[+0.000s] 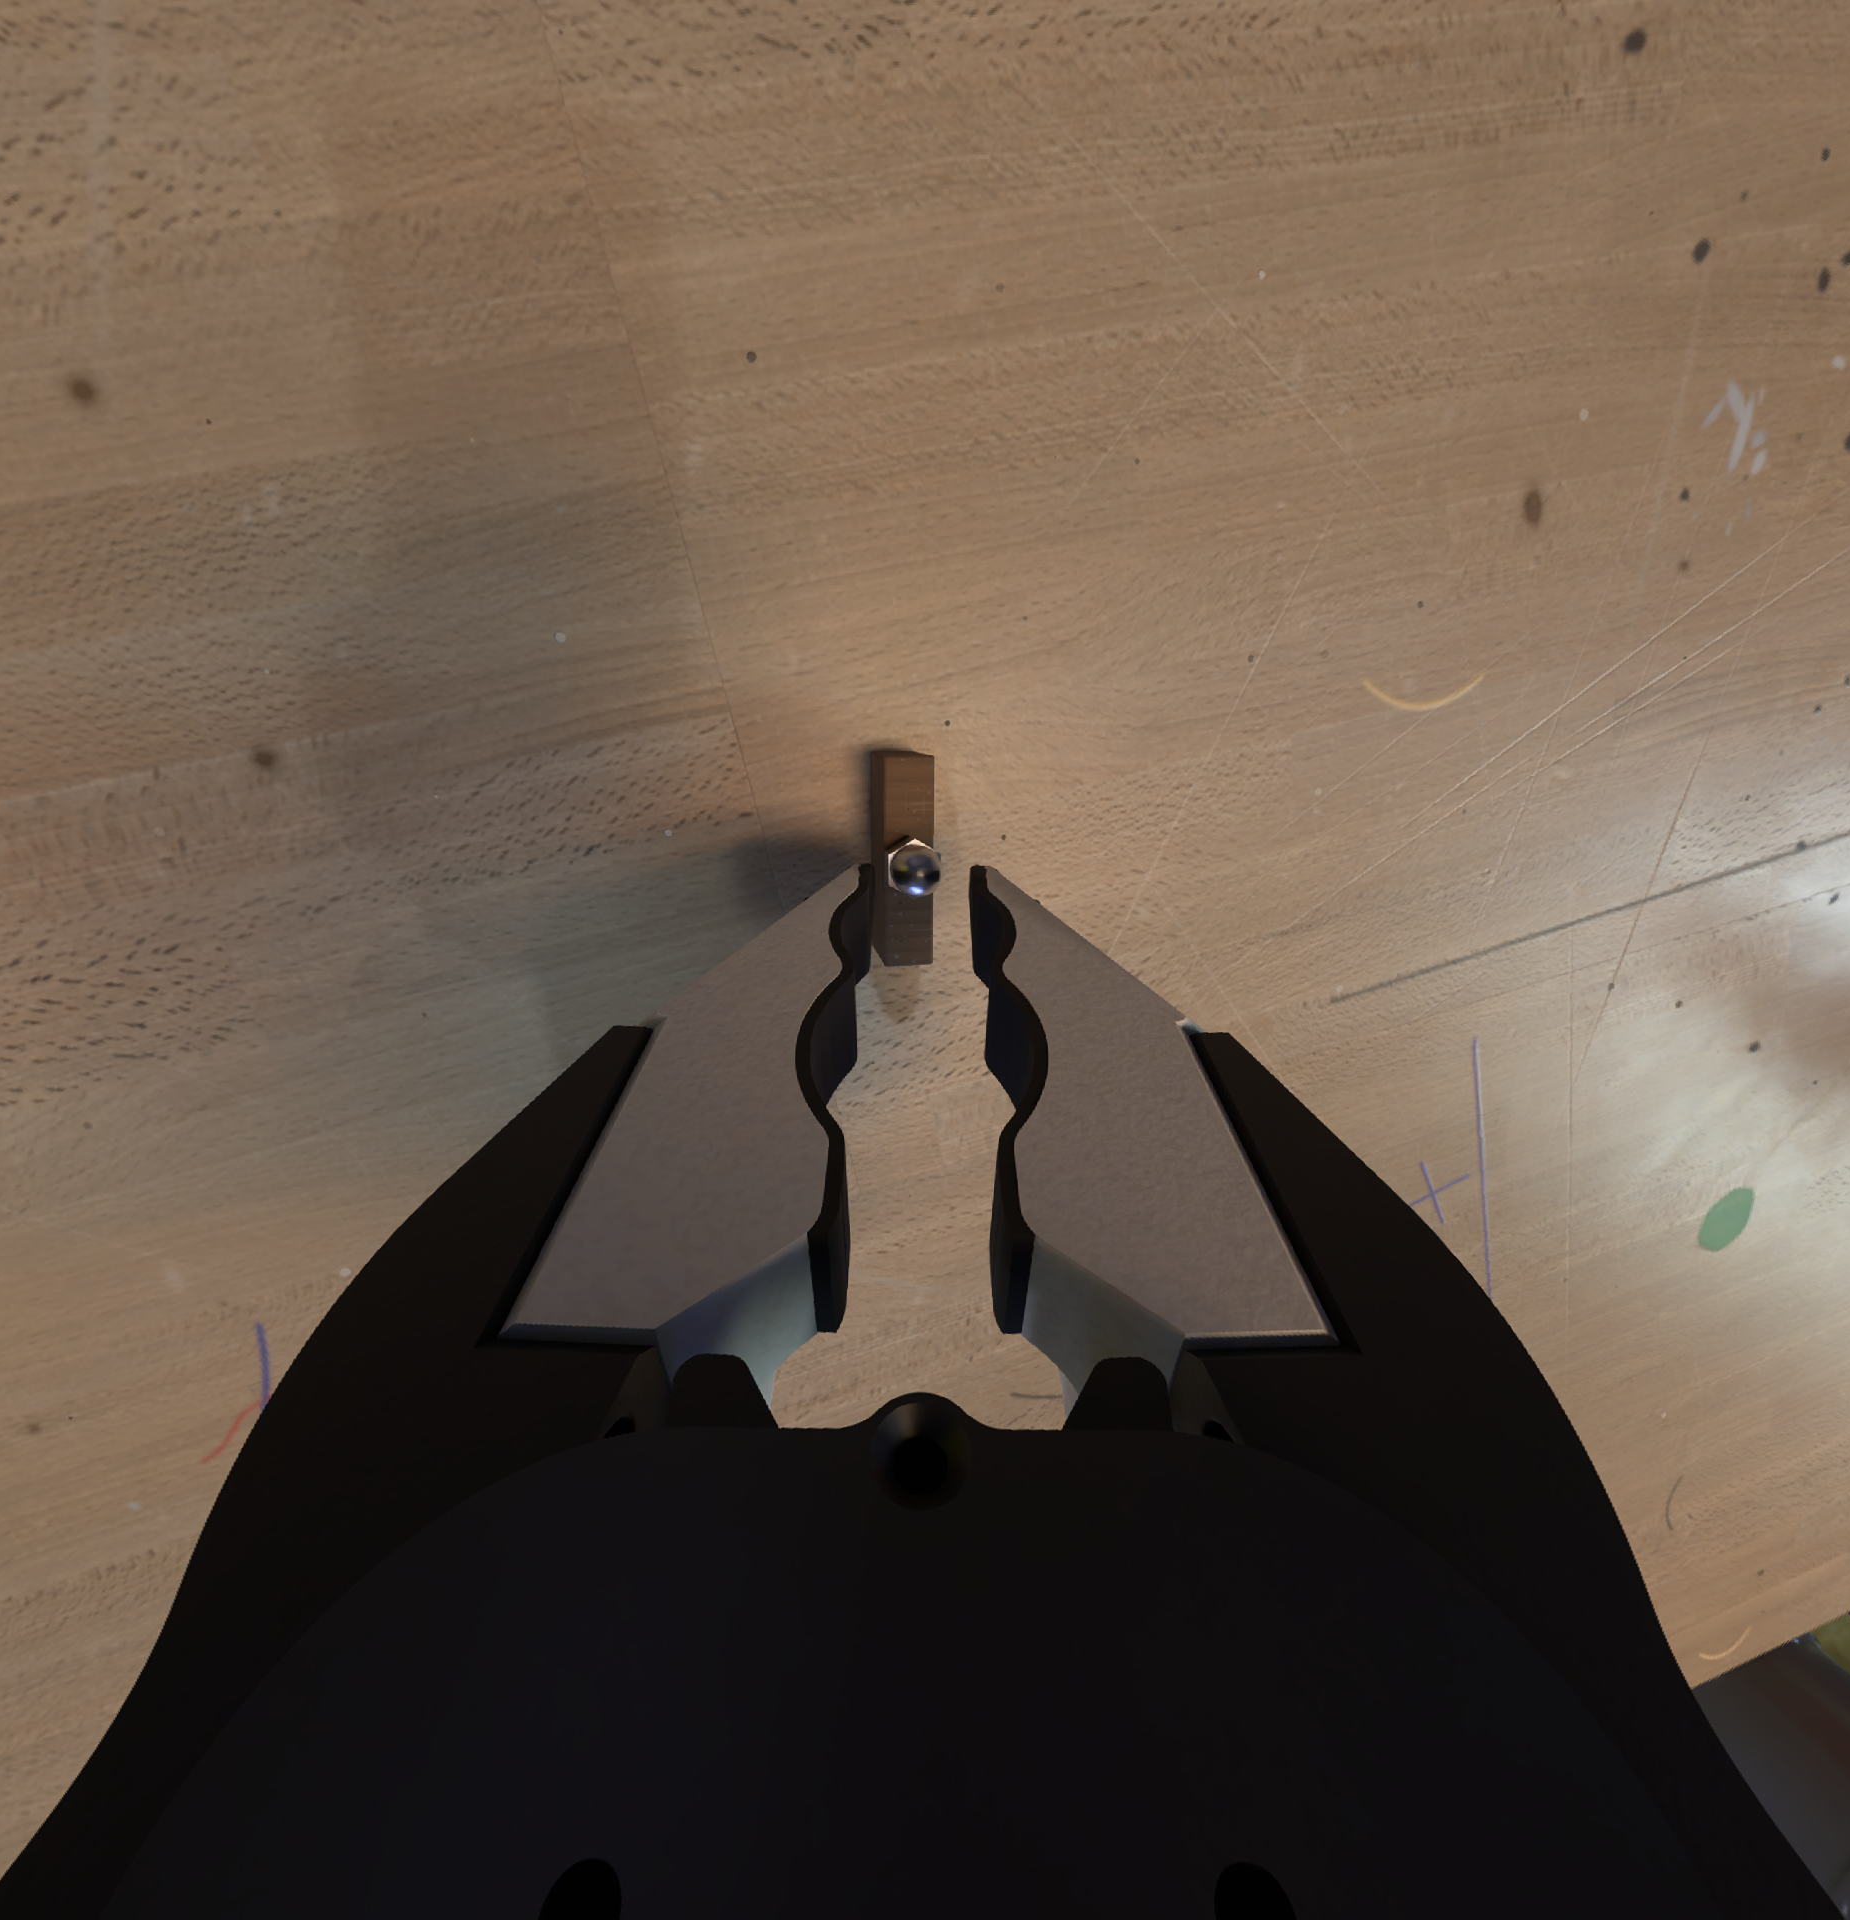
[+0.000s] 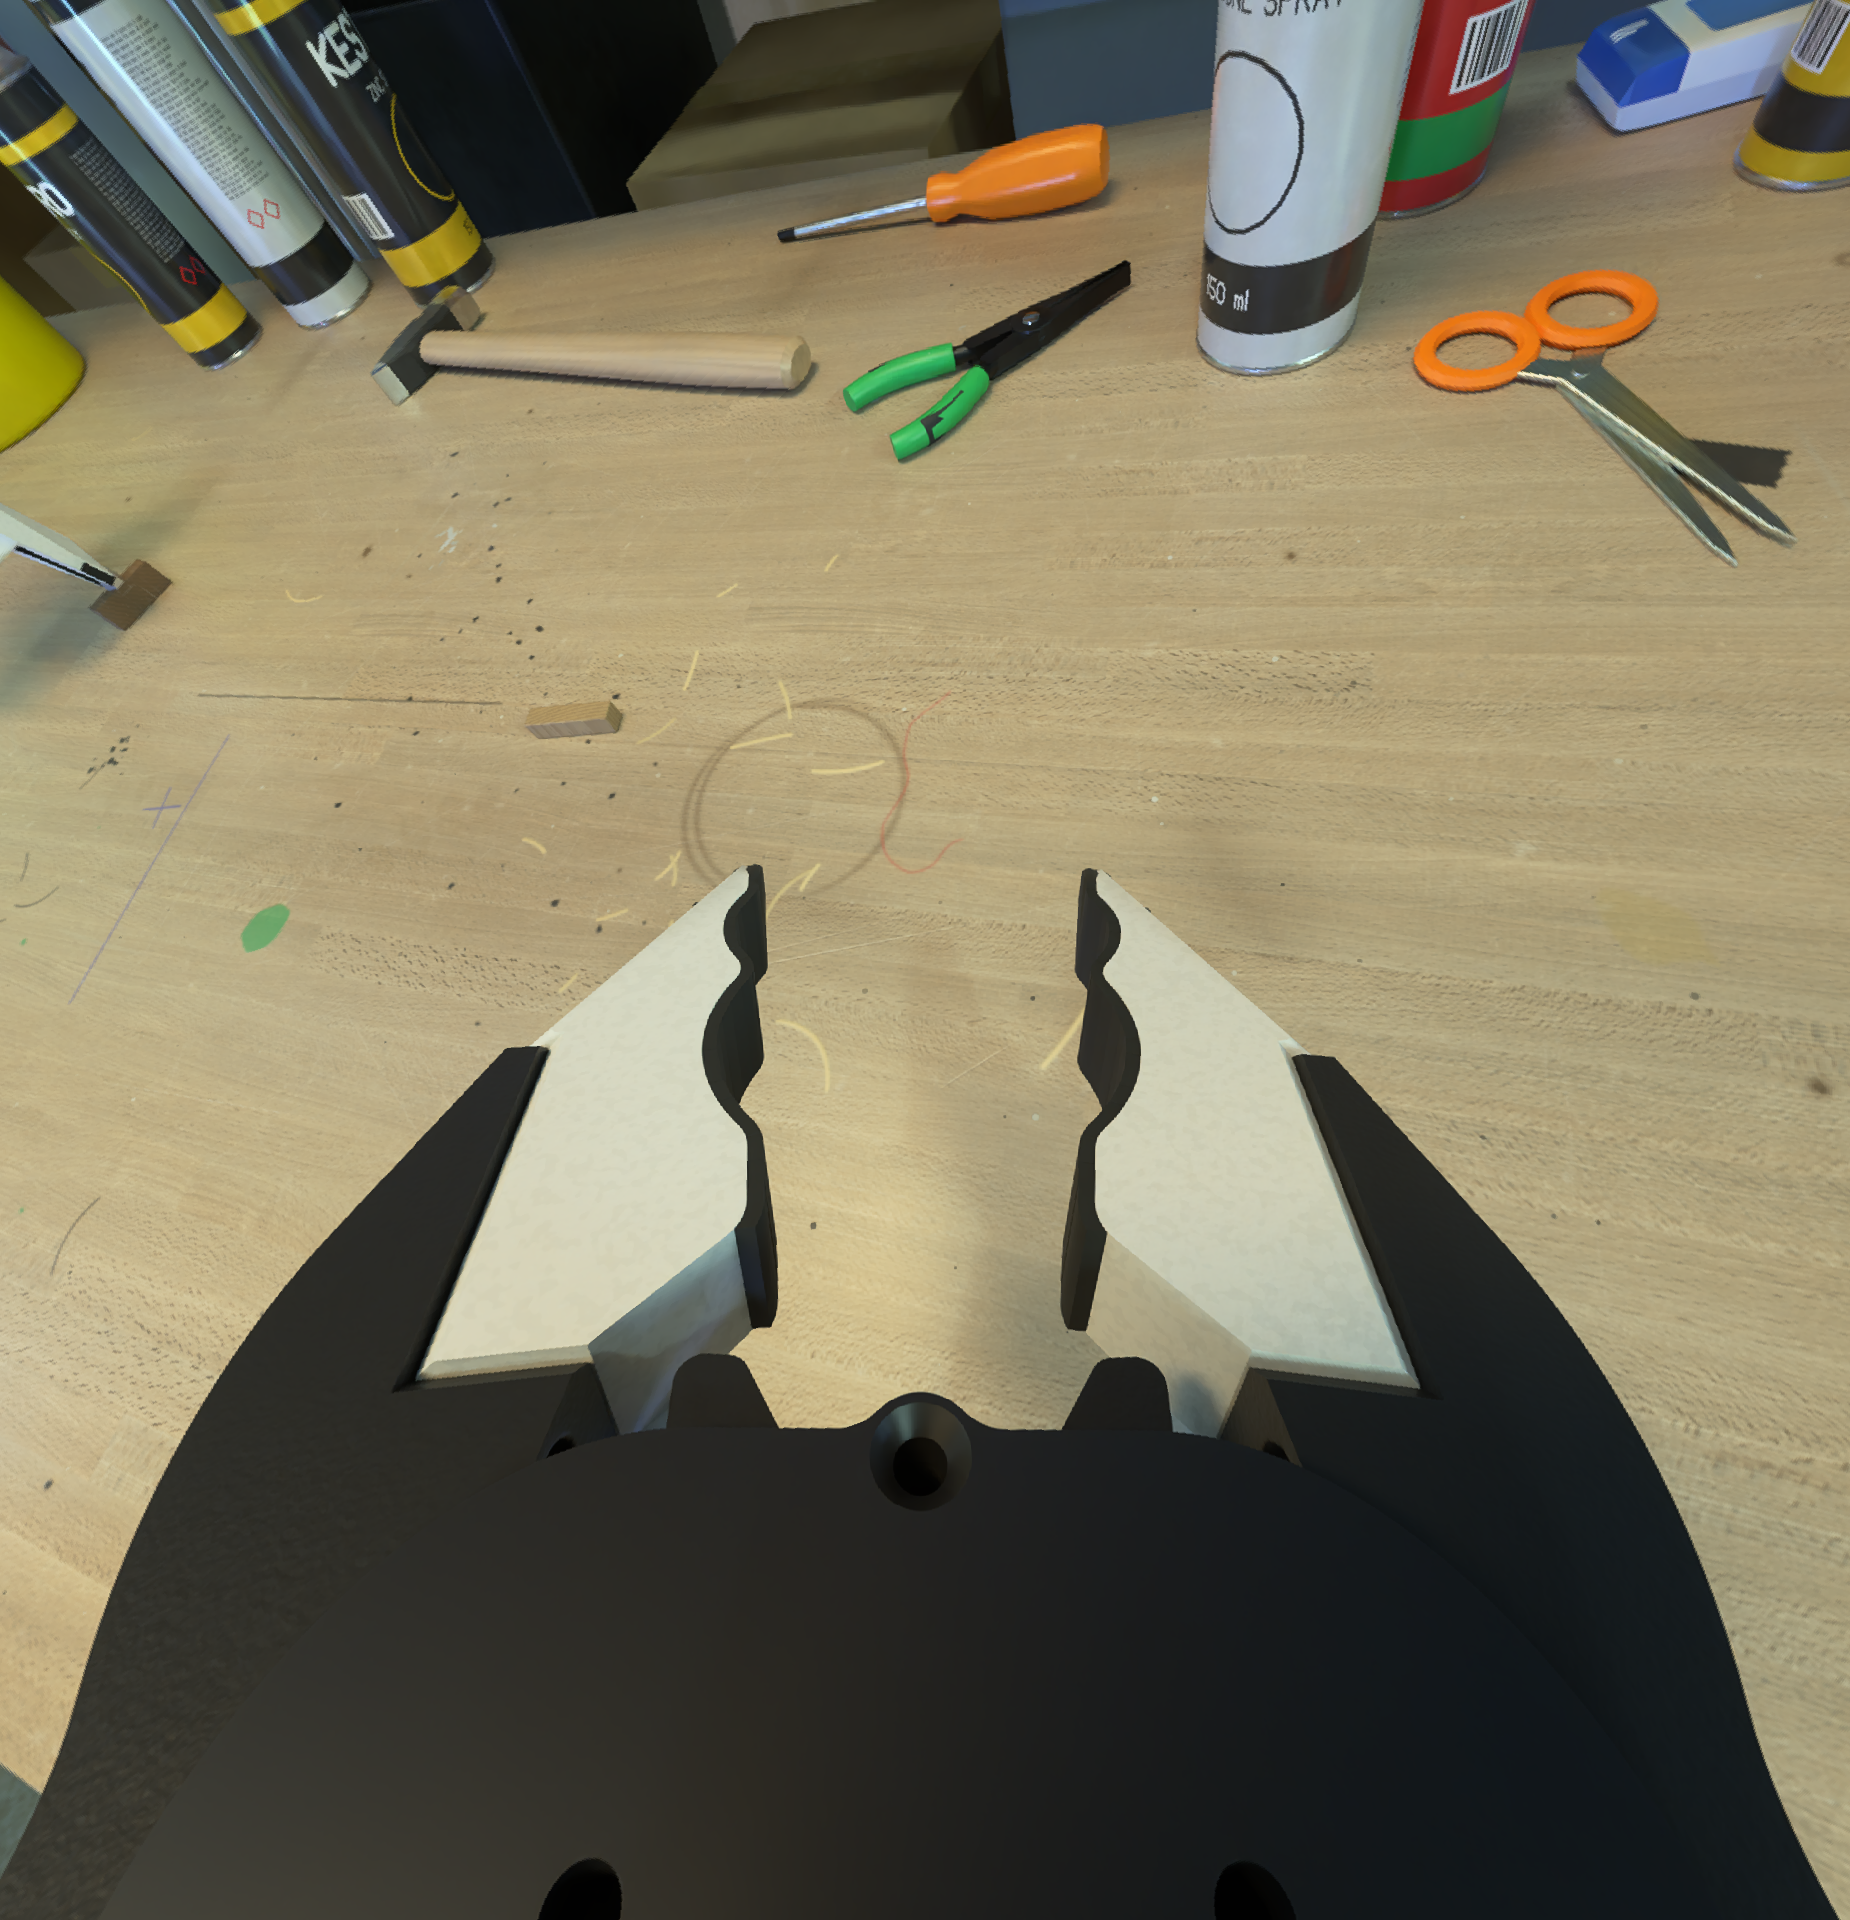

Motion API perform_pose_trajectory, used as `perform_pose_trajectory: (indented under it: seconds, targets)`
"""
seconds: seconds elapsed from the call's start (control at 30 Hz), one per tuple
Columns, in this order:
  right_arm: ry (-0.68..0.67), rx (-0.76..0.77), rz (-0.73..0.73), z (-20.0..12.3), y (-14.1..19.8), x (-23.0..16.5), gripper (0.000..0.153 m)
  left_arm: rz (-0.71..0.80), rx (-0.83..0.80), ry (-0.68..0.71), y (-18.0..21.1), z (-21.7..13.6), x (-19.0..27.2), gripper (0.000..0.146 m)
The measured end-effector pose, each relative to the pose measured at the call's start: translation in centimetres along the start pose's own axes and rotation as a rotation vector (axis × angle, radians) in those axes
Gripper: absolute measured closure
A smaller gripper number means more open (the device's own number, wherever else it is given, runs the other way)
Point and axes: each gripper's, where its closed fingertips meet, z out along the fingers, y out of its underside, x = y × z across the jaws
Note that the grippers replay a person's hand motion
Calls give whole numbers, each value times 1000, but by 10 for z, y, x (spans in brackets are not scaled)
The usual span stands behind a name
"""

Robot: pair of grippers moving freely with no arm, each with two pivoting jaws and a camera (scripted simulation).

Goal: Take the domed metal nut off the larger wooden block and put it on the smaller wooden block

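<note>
Spanning both views, a scratched wooden workbench (image 2: 1316, 727) lies under two released hand-held grippers.

Bare desk (image 2: 1316, 790) is lying open ahead of the right tongs (image 2: 921, 883); cans (image 2: 1285, 187) and hand tools (image 2: 983, 353) are crowding its far edge.

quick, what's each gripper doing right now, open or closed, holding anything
Left gripper: open, holding nothing, fingertips either side of the domed metal nut on the darker wooden block.
Right gripper: open, empty, above the bare workbench.
</note>
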Motion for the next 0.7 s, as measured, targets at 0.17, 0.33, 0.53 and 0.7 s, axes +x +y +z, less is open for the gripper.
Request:
perform_pose_trajectory:
  seconds: [0.17,0.33,0.53,0.7]
  targets:
    - [1,0,0,0,1,0,93,9,-32,-50,2,1,0,135]
    - [3,2,0,-1,1,1,93,13,-78,-94,3,1,0,136]
    - [7,7,2,-2,1,2,93,18,-110,-116,4,1,2,136]
    - [-1,10,1,-1,1,0,93,33,-132,-131,4,1,4,136]
